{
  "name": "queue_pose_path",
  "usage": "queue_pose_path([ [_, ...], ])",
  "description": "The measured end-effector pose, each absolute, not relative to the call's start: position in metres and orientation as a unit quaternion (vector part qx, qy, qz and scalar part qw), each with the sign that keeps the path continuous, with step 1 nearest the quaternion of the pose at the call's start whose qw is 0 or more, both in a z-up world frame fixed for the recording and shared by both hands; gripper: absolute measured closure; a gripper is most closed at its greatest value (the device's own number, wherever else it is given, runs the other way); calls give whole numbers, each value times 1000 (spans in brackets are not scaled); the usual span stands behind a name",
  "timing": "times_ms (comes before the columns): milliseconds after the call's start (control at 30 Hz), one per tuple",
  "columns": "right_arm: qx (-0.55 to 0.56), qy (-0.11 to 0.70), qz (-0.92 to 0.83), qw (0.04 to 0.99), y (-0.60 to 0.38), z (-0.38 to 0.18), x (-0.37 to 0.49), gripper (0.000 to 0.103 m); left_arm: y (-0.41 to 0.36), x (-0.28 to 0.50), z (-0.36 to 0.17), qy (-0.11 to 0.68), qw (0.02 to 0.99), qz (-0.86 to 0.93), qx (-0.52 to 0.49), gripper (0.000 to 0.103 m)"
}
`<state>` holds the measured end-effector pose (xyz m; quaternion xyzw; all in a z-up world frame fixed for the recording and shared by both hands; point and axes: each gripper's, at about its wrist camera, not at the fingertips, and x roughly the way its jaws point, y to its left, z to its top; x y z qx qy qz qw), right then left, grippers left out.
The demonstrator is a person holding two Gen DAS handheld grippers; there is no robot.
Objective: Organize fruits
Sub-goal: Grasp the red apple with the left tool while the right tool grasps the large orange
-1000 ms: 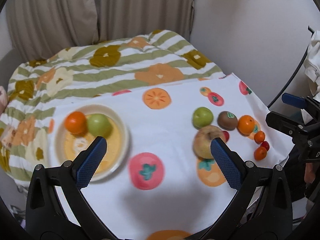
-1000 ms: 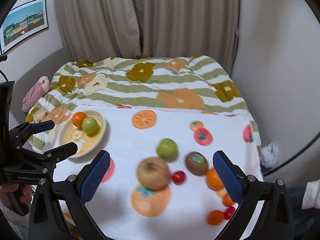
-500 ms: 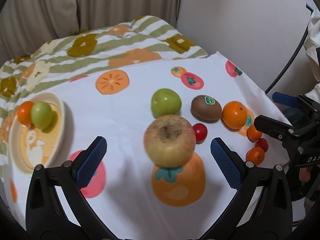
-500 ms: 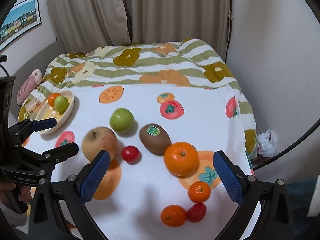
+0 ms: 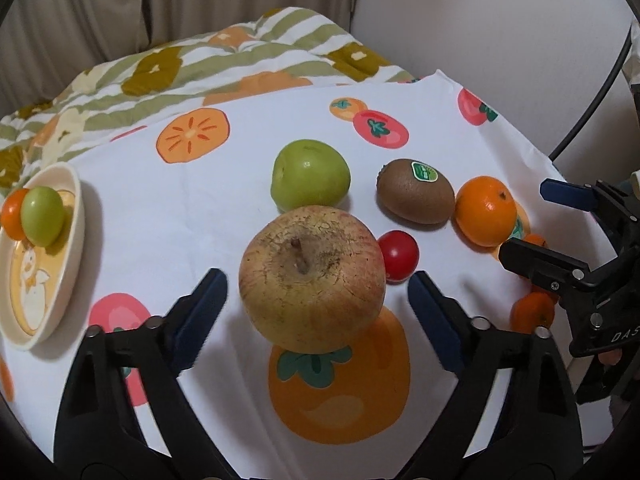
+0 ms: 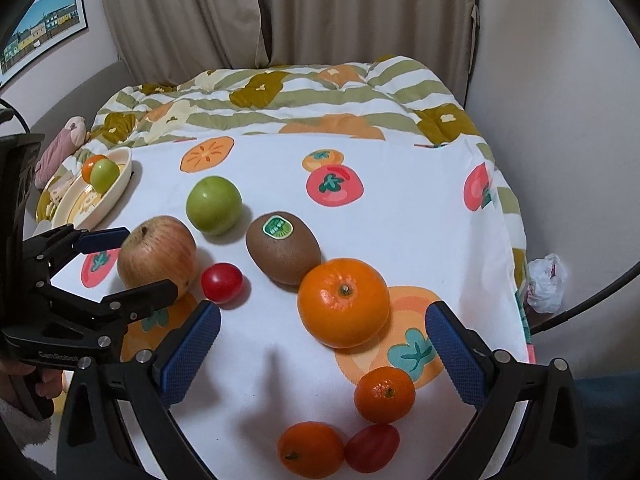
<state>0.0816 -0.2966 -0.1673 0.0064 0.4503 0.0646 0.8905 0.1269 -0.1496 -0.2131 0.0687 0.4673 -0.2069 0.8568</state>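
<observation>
Around the russet, red-flushed apple (image 5: 312, 278) on the fruit-print cloth (image 5: 224, 208) lay a green apple (image 5: 310, 178) just behind it, a cherry tomato (image 5: 398, 256) touching its right side, and a stickered kiwi (image 5: 416, 196) and an orange (image 5: 485, 210) farther right. Well left of it stood a bowl (image 5: 76, 216) holding two fruits. Left tool (image 5: 316, 304) was spread, straddling the apple without contact; right tool (image 6: 320, 344) spread near the orange.
</observation>
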Motion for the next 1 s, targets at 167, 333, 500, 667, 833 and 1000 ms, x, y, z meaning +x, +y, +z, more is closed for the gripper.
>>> queue_pose_path([
  [167,7,459,69,886,-299,-174,84,5,-152,130,-218,471,856,-200,75,19],
  [333,6,459,70,886,-299,-174,83,5,-153,132,-220,472,856,-197,79,23],
  [500,0,462,73,884,-298,-178,87,8,-153,132,-220,471,856,-197,80,24],
  [667,1,473,73,878,-297,-184,94,17,-151,130,-219,473,856,-193,81,24],
  [833,0,474,70,878,-296,-185,99,18,-144,124,-218,474,857,-184,87,24],
  [1000,-4,483,66,873,-295,-191,104,29,-135,122,-218,478,857,-174,83,24],
])
